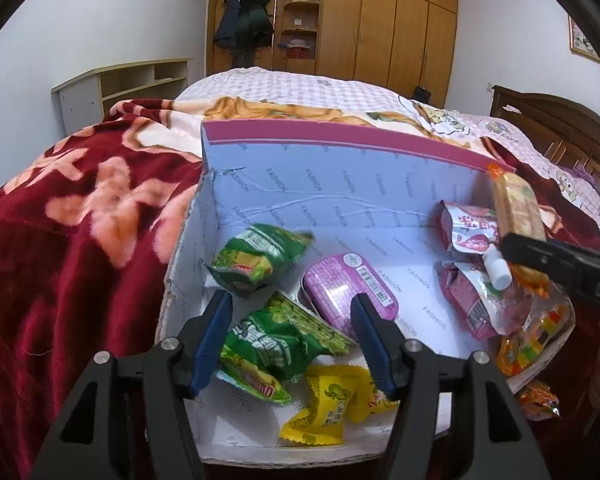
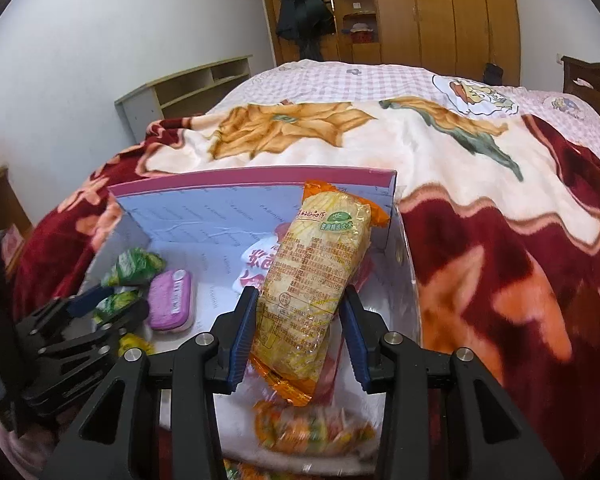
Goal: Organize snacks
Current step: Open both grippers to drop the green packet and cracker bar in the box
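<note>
Box (image 1: 340, 196) – two green packets (image 1: 256, 256), one purple tin (image 1: 346, 288), left fingers (image 1: 216, 336) released, right fingers (image 2: 242, 336) grasping cracker pack (image 2: 312, 280)

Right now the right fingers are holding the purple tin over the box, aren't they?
No. In the right wrist view the right gripper holds the orange-ended cracker pack over the box. The purple tin lies inside it.

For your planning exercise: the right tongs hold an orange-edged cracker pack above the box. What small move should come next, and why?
Probably lower the cracker pack into the box and then open the right tongs. The pack hangs gripped above the box's right side, over the pink pouches, while the left tongs are open over the green packets.
</note>
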`<move>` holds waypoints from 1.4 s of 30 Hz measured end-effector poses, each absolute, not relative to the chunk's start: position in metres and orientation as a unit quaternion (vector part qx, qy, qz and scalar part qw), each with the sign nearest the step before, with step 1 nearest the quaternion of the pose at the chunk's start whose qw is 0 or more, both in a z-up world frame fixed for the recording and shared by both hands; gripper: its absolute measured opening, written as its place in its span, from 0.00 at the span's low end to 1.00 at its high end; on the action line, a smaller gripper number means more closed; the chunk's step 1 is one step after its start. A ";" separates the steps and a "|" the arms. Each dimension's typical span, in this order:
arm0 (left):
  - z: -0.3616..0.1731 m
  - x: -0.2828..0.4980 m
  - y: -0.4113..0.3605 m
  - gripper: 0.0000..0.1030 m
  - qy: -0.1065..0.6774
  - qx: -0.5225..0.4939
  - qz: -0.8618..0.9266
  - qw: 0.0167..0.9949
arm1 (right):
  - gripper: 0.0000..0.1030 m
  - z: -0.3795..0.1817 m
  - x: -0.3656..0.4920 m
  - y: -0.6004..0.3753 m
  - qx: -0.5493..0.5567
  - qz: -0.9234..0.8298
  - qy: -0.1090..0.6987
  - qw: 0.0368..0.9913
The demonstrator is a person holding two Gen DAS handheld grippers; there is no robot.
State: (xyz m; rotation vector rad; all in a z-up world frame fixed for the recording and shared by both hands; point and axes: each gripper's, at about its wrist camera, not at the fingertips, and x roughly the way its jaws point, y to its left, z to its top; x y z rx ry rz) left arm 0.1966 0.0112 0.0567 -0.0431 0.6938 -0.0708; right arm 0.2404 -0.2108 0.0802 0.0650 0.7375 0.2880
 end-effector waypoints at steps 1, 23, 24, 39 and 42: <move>0.056 0.197 0.011 0.63 0.340 -0.020 -0.034 0.940 | 0.41 0.080 0.243 -0.210 0.025 0.139 0.357 0.923; 0.054 0.198 0.007 0.66 0.341 -0.010 -0.032 0.939 | 0.46 0.066 0.233 -0.181 -0.021 0.190 0.363 0.912; 0.054 0.198 0.007 0.67 0.341 -0.010 -0.032 0.939 | 0.49 0.067 0.232 -0.181 -0.020 0.188 0.359 0.914; 0.052 0.200 0.008 0.67 0.343 -0.004 -0.028 0.939 | 0.69 0.082 0.214 -0.194 0.016 0.175 0.328 0.928; 0.053 0.200 0.009 0.67 0.343 -0.005 -0.029 0.939 | 0.69 0.084 0.205 -0.197 0.025 0.178 0.323 0.929</move>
